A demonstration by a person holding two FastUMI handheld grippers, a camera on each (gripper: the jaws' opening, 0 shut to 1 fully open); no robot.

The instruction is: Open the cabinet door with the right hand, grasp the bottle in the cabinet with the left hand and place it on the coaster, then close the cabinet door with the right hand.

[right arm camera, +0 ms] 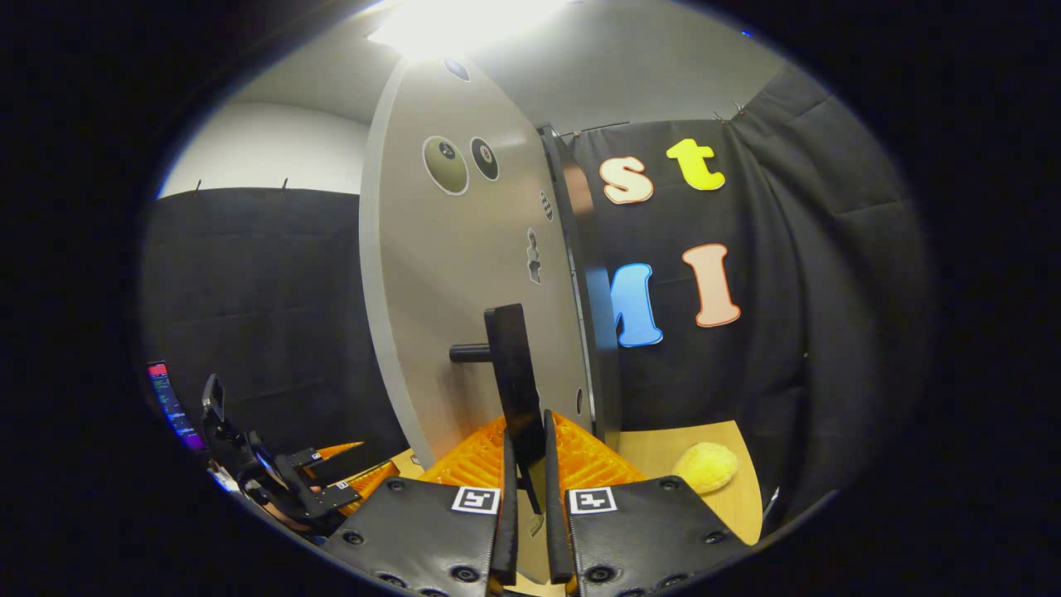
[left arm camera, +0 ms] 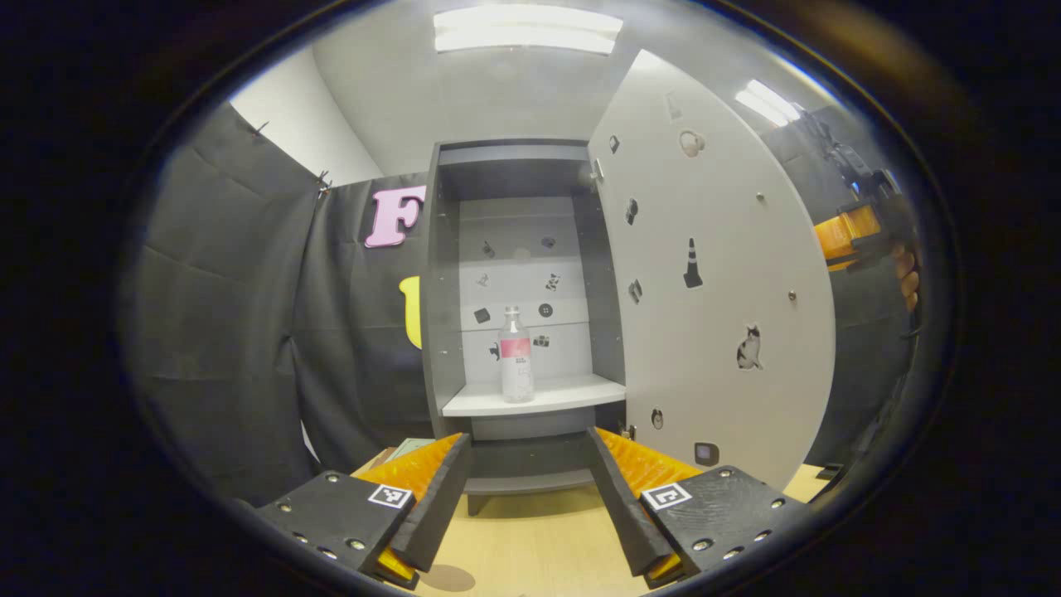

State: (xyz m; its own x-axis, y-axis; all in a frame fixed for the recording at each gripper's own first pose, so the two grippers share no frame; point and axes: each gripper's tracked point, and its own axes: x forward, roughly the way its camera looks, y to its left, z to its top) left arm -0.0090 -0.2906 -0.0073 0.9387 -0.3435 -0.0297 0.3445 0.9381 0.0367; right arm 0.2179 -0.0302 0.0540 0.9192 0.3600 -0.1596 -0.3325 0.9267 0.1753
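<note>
Item 1 – grey cabinet door w/ stickers [left arm camera: 713,274]: swung wide open; step 1 looks done, bottle grasp is the step in hand
Item 2 – my right gripper [right arm camera: 525,489]: fingers clenched on the black bar handle [right arm camera: 512,381] of the door, one each side, holding it open
Item 3 – my left gripper [left arm camera: 530,506]: released, fingers spread wide, nothing between them, hovering over the light wood tabletop [left arm camera: 539,539], aimed at the cabinet
Item 4 – clear plastic bottle w/ pink label [left arm camera: 515,355]: upright on the white shelf [left arm camera: 539,396] inside the grey cabinet [left arm camera: 439,290], well apart from my left gripper
Next move, I reckon: left goes fwd & up to shelf level, straddles bottle at label height, then closes; right keeps door held
View diffs: left gripper view gives cabinet interior, bottle, door's inner face, plus my right gripper far off at door edge. Right gripper view gives door's outer face, handle, a yellow puffy round thing [right arm camera: 705,466] on the table; left gripper seen low at left
Coaster: dark round patch at bottom of left gripper view may be it, can't tell
</note>
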